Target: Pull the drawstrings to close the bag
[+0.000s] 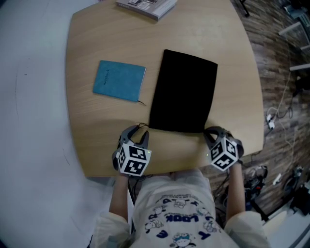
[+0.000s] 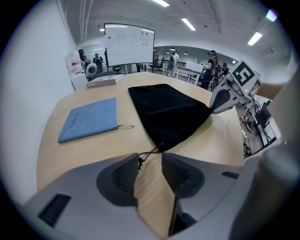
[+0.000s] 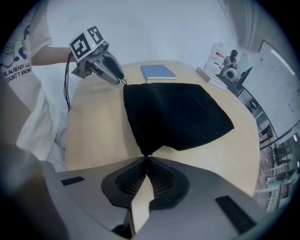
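A flat black drawstring bag lies on the round wooden table, its mouth toward the near edge. My left gripper sits at the bag's near left corner with its jaws open. In the left gripper view the thin black drawstring runs from the bag to the tip of the left jaw, and no pad presses on it. My right gripper is shut on the bag's near right corner; whether the string itself is pinched there is hidden.
A blue notebook lies left of the bag. A stack of printed matter sits at the table's far edge. The person's torso is at the near edge. Cables and gear lie on the floor to the right.
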`<state>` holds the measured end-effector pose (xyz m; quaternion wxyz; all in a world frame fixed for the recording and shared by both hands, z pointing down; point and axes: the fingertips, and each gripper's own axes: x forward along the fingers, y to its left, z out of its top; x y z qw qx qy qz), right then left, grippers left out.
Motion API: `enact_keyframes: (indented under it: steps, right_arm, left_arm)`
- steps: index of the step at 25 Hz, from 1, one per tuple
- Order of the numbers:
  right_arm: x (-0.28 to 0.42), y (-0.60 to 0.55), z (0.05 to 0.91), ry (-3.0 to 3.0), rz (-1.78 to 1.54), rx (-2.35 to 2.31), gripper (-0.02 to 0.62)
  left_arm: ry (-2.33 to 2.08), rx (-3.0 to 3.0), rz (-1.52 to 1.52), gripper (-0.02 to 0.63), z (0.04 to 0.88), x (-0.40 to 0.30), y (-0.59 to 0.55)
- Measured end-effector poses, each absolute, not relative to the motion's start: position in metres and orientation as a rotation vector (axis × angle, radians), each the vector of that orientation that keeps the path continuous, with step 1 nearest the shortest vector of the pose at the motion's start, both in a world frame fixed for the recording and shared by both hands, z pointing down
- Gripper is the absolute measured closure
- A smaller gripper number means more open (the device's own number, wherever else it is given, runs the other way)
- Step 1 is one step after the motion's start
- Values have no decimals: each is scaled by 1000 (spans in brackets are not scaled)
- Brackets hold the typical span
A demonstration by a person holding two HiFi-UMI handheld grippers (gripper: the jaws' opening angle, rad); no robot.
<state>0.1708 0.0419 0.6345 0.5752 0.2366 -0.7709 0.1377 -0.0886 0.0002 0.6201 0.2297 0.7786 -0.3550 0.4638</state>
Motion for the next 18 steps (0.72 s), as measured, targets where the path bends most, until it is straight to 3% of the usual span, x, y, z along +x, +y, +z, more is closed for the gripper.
enact_keyframes:
  steps: [5,6,7,8,15,18]
  right_arm:
    - [171,38,631,-1786,312,577,581]
    - [172,37,629,-1782,317,591,581]
    - [173,36,627,-1783,322,610,581]
    - [173,34,625,-1785,329,633,581]
    - [188,10,595,-1752,321,890,583]
    - [194,-6,575,-1741,309,1007,583]
  left_arm:
    - [-1018,2099,1427,472,632,-95,-9]
    - [-1053,2089,1458,488,632,-99,-13]
    - [-1091,2077,1486,565,632,-103,-17]
    - [-1120,2064,1511,583,631,-107,-19]
    - [-1257,1975,1664,586,622,-125,-27]
    - [-1340,1936,1596,586,609,-130,-37]
